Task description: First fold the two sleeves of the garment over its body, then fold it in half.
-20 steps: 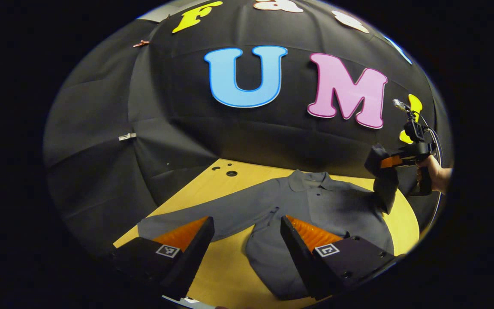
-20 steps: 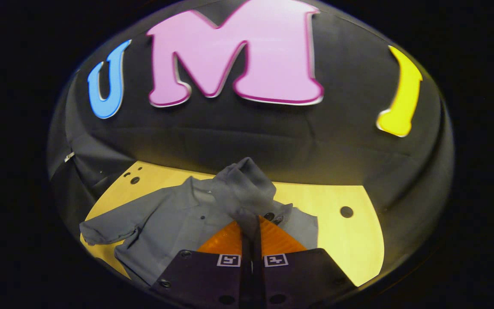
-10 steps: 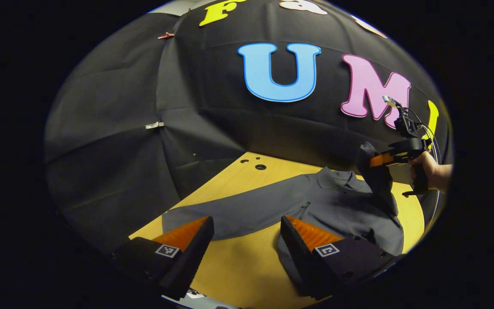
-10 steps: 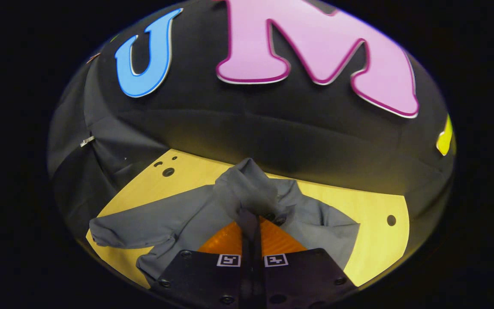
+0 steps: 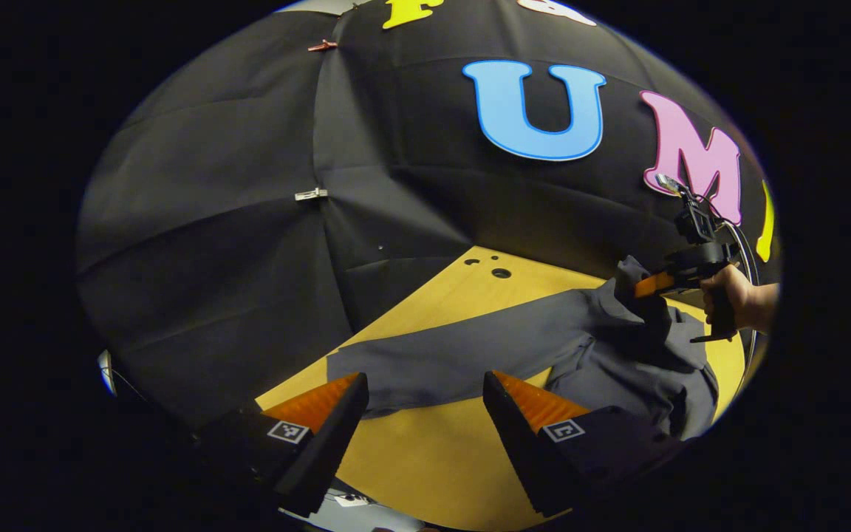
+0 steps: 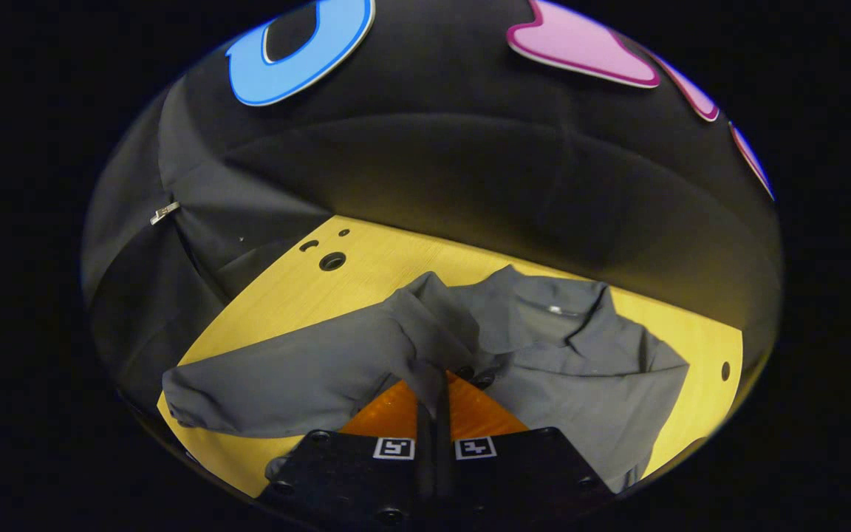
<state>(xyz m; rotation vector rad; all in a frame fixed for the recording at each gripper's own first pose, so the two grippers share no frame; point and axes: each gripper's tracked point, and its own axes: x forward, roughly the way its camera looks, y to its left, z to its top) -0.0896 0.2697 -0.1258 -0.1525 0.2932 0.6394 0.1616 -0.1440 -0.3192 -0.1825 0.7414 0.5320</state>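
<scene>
Right gripper point(image 6: 434, 380) clenched on one sleeve of the dark grey collared cloth shirt point(image 6: 544, 355), lifted over its body on the yellow wooden tabletop point(image 6: 366, 270). Left gripper point(image 5: 425, 399) released, hovering near the other sleeve point(image 5: 440, 358). Best carried across low and laid flat, smoothing bunches before letting go.

No readable text, label, brand or number noted. Small square black-and-white coded markers point(image 6: 395, 448) stand on the gripper bodies; they carry no legible characters.

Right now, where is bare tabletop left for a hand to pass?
Bare table lies below the outstretched sleeve, between the open left gripper fingers. More lies by the holes at the far wall. It is crowded where the right gripper pinches the shirt.
</scene>
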